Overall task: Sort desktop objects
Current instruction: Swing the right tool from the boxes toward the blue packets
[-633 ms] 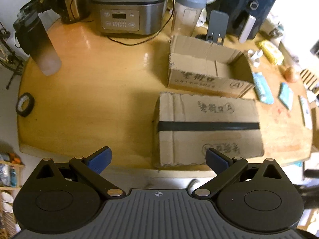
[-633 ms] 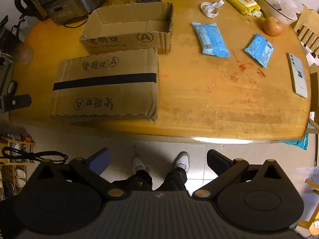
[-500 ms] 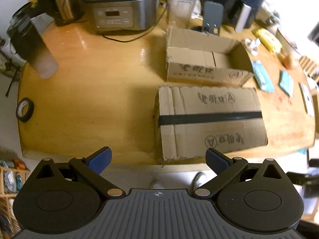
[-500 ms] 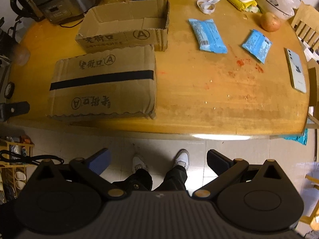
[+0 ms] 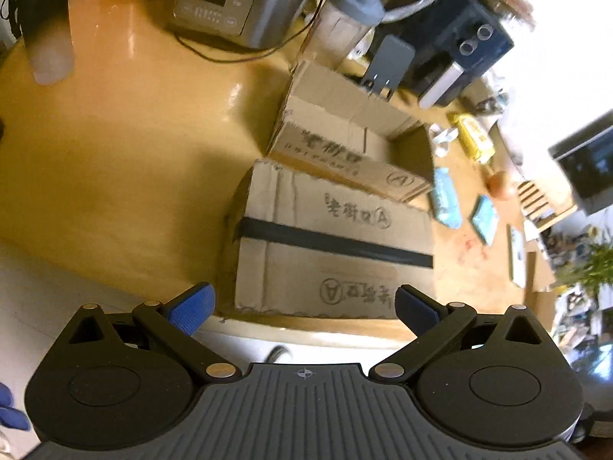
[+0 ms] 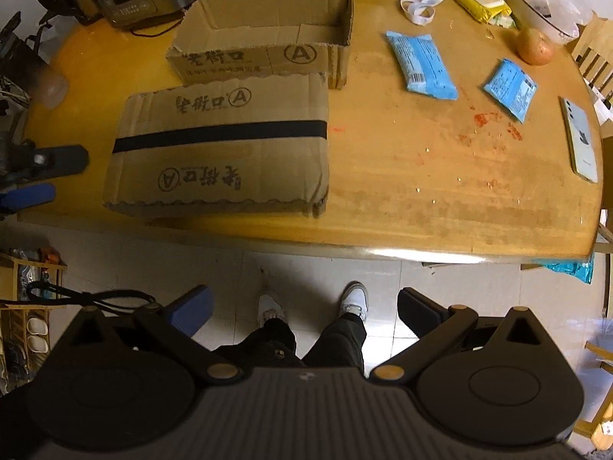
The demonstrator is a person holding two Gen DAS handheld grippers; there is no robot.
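Phone (image 6: pixel 580 140) clear from right wrist only

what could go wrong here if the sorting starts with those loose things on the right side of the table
The phone lies at the table's right edge; a nudge could knock it off. The round fruit could roll if bumped. Reaching the open box over the closed box risks snagging it.

Left gripper (image 5: pixel 304 306): black body, ribbed grey top plate with small crosshair mark, two round discs, brass-colour pivot pins, blue pads (image 5: pixel 193 308). Right gripper (image 6: pixel 302 310): same build. Person: black trousers (image 6: pixel 337 339), white shoes (image 6: pixel 354 301).
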